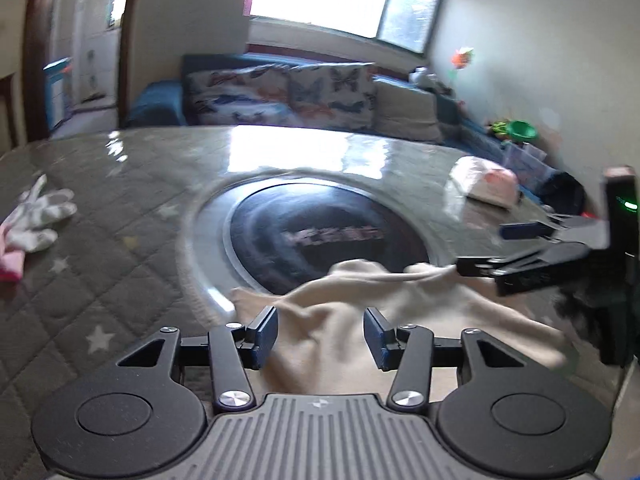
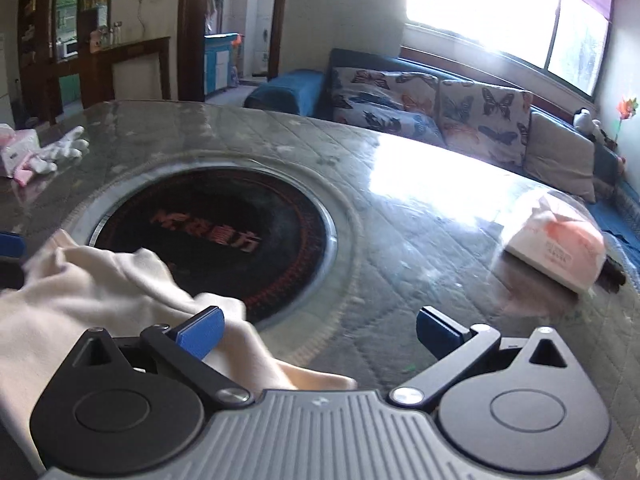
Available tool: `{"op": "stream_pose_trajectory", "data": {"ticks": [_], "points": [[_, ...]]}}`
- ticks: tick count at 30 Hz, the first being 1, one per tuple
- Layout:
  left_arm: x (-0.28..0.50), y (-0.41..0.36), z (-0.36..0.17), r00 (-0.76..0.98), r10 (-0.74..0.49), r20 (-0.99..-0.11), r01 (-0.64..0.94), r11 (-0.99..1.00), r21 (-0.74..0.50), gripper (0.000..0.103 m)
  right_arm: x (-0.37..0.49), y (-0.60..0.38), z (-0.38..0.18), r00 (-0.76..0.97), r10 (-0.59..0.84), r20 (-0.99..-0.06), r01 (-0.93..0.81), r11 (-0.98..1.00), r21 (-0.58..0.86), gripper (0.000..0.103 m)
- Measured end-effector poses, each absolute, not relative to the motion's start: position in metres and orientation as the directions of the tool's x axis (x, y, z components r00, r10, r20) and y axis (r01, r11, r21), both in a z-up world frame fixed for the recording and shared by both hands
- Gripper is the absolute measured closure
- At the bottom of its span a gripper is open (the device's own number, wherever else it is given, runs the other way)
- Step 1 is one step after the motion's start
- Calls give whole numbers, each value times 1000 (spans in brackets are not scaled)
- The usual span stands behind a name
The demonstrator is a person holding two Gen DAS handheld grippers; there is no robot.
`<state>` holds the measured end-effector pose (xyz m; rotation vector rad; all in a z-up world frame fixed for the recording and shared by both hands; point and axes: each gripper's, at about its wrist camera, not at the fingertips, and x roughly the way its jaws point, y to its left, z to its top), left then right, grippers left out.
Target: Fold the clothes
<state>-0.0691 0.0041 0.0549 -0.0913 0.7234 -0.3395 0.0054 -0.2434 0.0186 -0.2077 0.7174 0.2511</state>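
Two grippers over one crumpled cream garment (image 1: pixel 360 320), and we are barely off the mark with this fold. It lies rumpled on the near part of the quilted table (image 1: pixel 100 280), its far edge lapping onto the dark round cooktop (image 1: pixel 320 232) set into the middle.

Our left gripper (image 1: pixel 320 332) hangs above it with jaws roughly half apart; cloth shows between the pads, but nothing is pinched. Our right gripper (image 2: pixel 320 332) stands wide open, its left blue pad (image 2: pixel 202 334) over the cloth's edge and its right one over bare table. From the left wrist view its fingers look to sit right at a raised ridge of fabric, though blur hides whether they touch.

No clean fold shows yet. We judge the spreading and flattening, then every fold, are all ahead of us. White gloves (image 1: pixel 38 216) and a tissue pack (image 2: pixel 556 248) sit well apart.
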Motion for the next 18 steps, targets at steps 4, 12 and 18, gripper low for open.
{"op": "stream_pose_trajectory", "data": {"ticks": [4,12,18], "points": [[-62,12,44,663,-313,-680,226,950,-217,76,-3,-233,24,723,199,-662,-336,938,-84,0],[-59,14,37,656,-294,-695,192,956,-224,77,-21,-212,15,711,240,-661,-409,906,-111,0],[-61,4,41,689,-257,-678,214,966,-149,98,-18,-212,4,692,220,-688,-404,907,-117,0]]}}
